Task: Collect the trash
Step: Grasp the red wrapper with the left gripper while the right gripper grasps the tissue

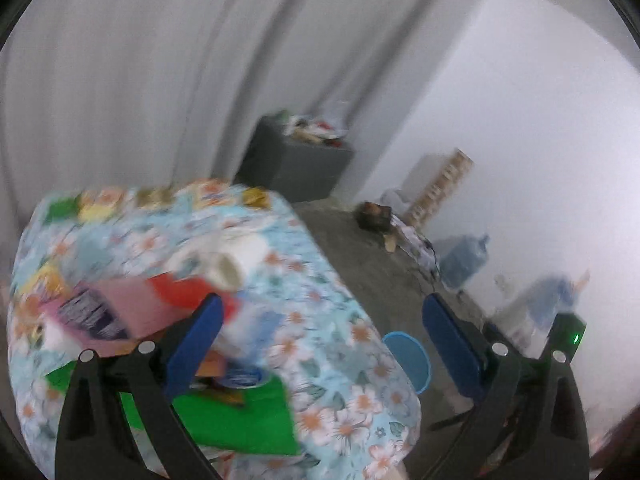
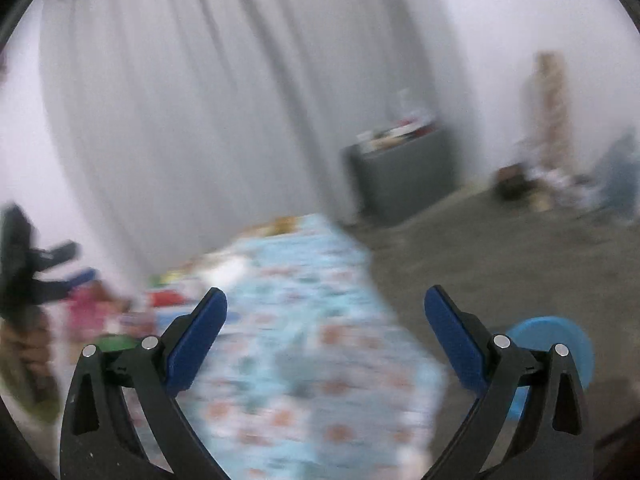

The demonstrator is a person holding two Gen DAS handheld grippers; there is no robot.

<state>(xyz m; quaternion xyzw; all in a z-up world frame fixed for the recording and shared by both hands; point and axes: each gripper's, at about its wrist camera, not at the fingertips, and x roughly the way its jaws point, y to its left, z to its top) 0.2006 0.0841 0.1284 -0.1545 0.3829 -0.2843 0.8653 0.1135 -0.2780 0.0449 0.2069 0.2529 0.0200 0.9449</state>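
left gripper point(image 1: 322, 344), right gripper point(image 2: 326, 340): jaws wide apart, holding nothing.

Soft, even, dimmish indoor light, source unclear; no hard shadows or glare. Heavy motion blur across the right wrist view, smearing the floral blue tablecloth point(image 2: 316, 320); milder blur in the left wrist view. Fisheye bending and black vignette at corners. Hazy white wall point(image 1: 540, 160) at far right.

Both wrist views above floral table point(image 1: 340, 344), facing curtain point(image 2: 200, 100).
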